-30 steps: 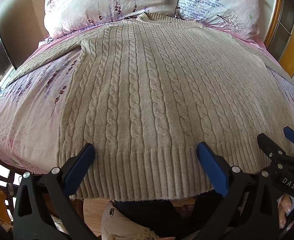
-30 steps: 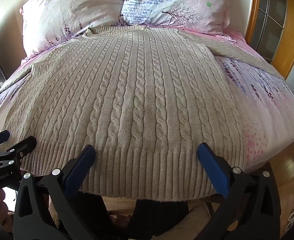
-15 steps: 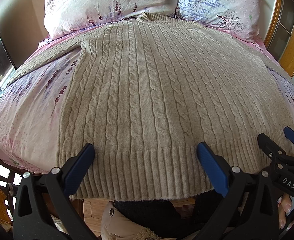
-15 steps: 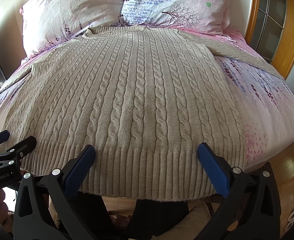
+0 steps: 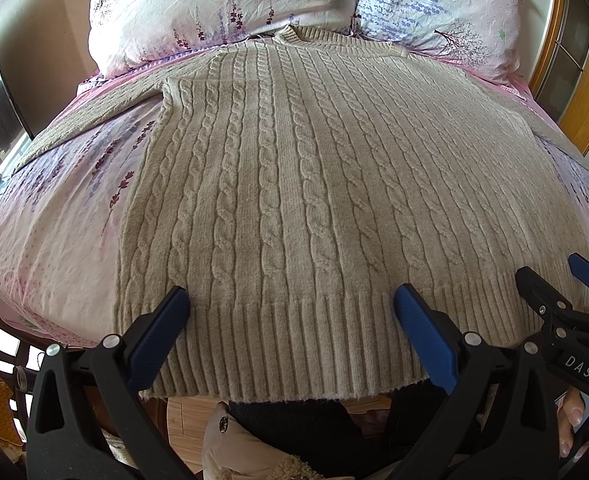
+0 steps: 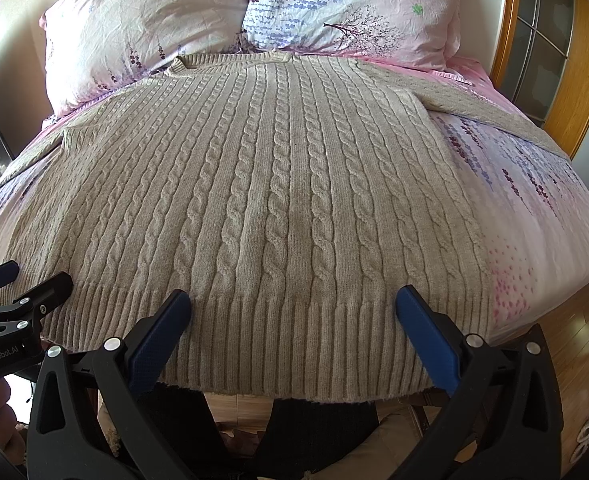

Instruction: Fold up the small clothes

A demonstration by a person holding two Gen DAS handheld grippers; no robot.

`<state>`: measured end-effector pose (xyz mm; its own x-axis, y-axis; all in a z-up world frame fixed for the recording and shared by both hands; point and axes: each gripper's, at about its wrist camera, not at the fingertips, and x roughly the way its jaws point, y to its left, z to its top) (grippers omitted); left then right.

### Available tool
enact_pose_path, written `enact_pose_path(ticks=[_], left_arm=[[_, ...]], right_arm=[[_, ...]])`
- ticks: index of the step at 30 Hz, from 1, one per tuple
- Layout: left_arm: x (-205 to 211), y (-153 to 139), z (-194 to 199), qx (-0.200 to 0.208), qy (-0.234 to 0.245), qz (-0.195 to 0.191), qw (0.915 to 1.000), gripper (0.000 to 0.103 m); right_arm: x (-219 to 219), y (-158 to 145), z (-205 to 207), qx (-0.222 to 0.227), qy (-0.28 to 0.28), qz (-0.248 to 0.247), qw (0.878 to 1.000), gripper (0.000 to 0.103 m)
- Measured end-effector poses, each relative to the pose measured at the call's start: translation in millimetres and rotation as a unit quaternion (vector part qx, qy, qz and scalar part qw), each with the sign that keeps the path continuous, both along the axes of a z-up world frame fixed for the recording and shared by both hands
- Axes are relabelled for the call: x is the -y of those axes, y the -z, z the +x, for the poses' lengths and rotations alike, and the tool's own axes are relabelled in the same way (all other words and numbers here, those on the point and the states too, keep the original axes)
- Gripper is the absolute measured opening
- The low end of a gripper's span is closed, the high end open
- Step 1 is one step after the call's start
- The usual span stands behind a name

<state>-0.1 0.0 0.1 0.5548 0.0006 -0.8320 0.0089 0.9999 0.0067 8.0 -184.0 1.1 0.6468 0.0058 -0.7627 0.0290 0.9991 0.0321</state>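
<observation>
A beige cable-knit sweater (image 5: 294, 184) lies flat on the bed, collar toward the pillows, ribbed hem at the near edge; it also shows in the right wrist view (image 6: 270, 200). Its sleeves spread out to both sides. My left gripper (image 5: 290, 300) is open, its blue pads hovering over the left part of the hem. My right gripper (image 6: 292, 300) is open over the right part of the hem. Each gripper shows at the edge of the other's view: the right one (image 5: 554, 280), the left one (image 6: 26, 280). Neither holds anything.
The bed has a pink floral sheet (image 5: 54, 232) and two floral pillows (image 6: 142, 28) at the head. A wooden door frame (image 6: 574, 80) stands at the right. The person's dark trousers (image 5: 294, 432) and the wooden floor (image 6: 582, 360) show below the bed's edge.
</observation>
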Motion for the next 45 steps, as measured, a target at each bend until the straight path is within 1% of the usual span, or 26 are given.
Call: enact_pose_path(ticks=[39, 45], left_arm=[[0.5, 0.7, -0.9, 0.000, -0.002, 0.000, 1.0000, 0.101], [-1.0, 0.8, 0.0, -0.008, -0.003, 0.001, 1.0000, 0.101]], right_arm=[[-0.1, 0.3, 0.8, -0.002, -0.001, -0.002, 1.000, 0.102], [-0.4, 0.8, 1.3, -0.008, -0.005, -0.002, 1.000, 0.102]])
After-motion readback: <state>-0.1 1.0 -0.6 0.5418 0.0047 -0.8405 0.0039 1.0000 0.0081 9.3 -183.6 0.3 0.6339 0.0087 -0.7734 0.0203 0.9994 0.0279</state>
